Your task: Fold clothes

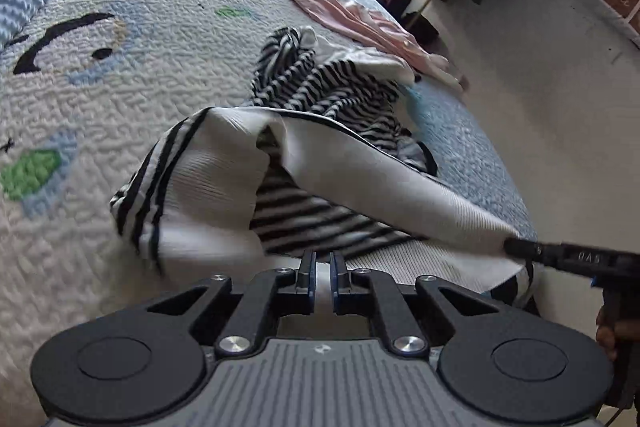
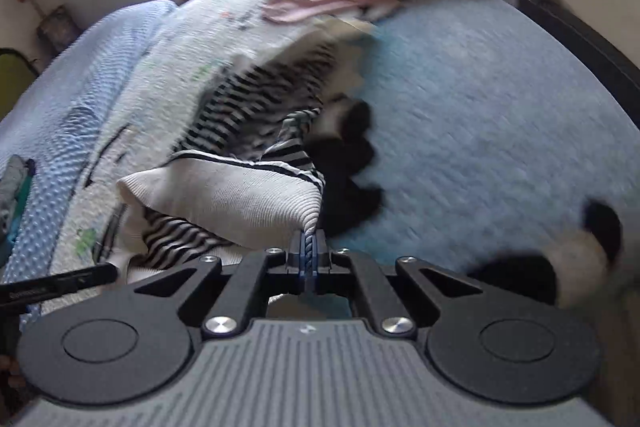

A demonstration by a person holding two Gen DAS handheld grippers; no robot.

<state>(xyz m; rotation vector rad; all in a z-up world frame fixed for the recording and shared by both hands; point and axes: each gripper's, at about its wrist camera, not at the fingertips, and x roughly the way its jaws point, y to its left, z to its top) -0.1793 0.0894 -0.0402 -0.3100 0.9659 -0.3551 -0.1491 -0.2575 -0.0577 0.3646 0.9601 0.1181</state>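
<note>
Both my jaws are clamped on the white ribbed black-striped garment (image 1: pixel 224 183); its bunched folds toward twelve o'clock could slip free.

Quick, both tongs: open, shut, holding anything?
Left tongs: shut on the white hem of the striped garment.
Right tongs: shut on a twisted bit of the same garment.

Each camera sits just behind its own hand-held gripper, looking forward and steeply down along the fingers at the bed (image 1: pixel 100 99), very near it. The left view has the left hand-held gripper (image 1: pixel 323 267) at its lower edge; the right view has the right hand-held gripper (image 2: pixel 307 247) likewise. Both share the striped garment (image 1: pixel 320 95) ahead and the pink clothes (image 2: pixel 320 3) beyond. Each view catches the other hand-held gripper at its side edge.
</note>
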